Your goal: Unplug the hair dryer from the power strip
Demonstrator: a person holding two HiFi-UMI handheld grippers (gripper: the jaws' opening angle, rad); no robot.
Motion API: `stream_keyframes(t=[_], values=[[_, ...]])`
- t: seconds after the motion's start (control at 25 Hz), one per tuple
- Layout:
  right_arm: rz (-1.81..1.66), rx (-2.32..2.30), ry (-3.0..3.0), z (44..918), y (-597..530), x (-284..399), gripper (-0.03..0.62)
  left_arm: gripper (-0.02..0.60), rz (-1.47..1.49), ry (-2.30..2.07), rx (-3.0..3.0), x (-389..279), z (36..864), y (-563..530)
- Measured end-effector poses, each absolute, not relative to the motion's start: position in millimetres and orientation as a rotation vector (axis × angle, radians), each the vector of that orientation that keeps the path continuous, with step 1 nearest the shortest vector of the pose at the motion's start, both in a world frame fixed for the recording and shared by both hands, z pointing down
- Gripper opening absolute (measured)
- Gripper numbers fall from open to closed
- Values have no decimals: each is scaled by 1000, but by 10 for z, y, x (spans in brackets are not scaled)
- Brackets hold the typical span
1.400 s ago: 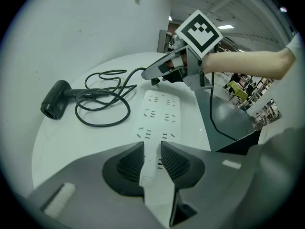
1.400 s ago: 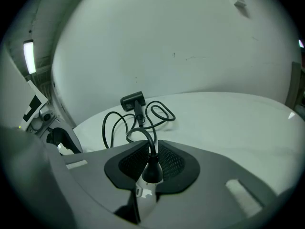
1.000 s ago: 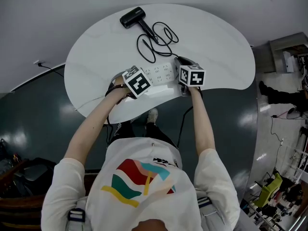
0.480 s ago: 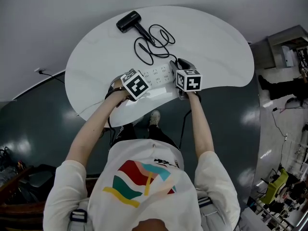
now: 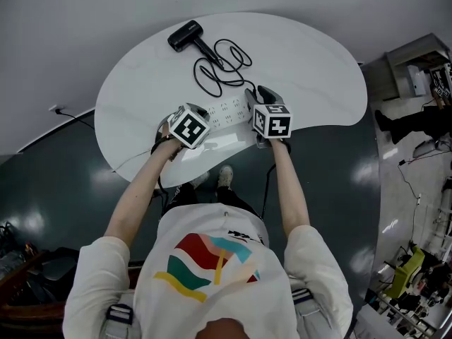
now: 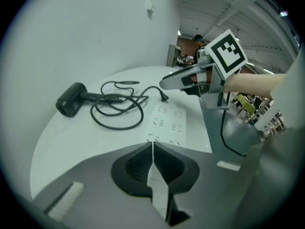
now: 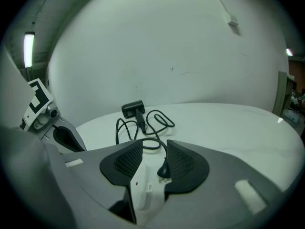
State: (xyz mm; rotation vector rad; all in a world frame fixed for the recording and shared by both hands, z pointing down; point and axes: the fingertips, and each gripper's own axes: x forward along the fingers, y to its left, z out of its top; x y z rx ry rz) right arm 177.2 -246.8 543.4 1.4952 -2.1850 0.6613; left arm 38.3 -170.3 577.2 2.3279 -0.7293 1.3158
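Observation:
The black hair dryer (image 5: 185, 34) lies at the table's far side, its cord (image 5: 220, 66) looped toward the white power strip (image 5: 227, 110). The cord's black plug (image 7: 164, 168) sits out of the strip with its prongs bare, loose between the pads of my right gripper (image 7: 153, 144). Those jaws have just been opening and stand wide, not pressing it. From the left gripper view the plug (image 6: 163, 97) shows just past the strip (image 6: 167, 123), under the right gripper's fingers (image 6: 183, 79). My left gripper (image 6: 152, 143) has just been closing and is shut at the strip's near end, nothing between its pads.
The white table (image 5: 311, 55) is oval, with its near edge just under both hands. A dark floor lies around it. A black cable (image 6: 224, 137) hangs from the right gripper past the table edge. Clutter stands at the far right of the room.
The left gripper has drawn back leftward off the strip's end. The right gripper has shifted slightly up the picture, near the plug.

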Motion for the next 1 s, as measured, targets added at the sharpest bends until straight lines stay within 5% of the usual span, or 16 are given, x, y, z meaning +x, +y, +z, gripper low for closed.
stream_keyframes(t=[0.28,0.4,1.0], values=[[421,1654,-2304,4405,-2481,1589,102,2,820,-1094,2489,482,4794,-1913],[288,1708,-2347,3939,-2372,1453,20,14,638,-1197,2545,458,4372,-1907],[2,1601,-2549,3060,-1371,713,14,0,-103,-1656,2612,-294,2880,-1455]])
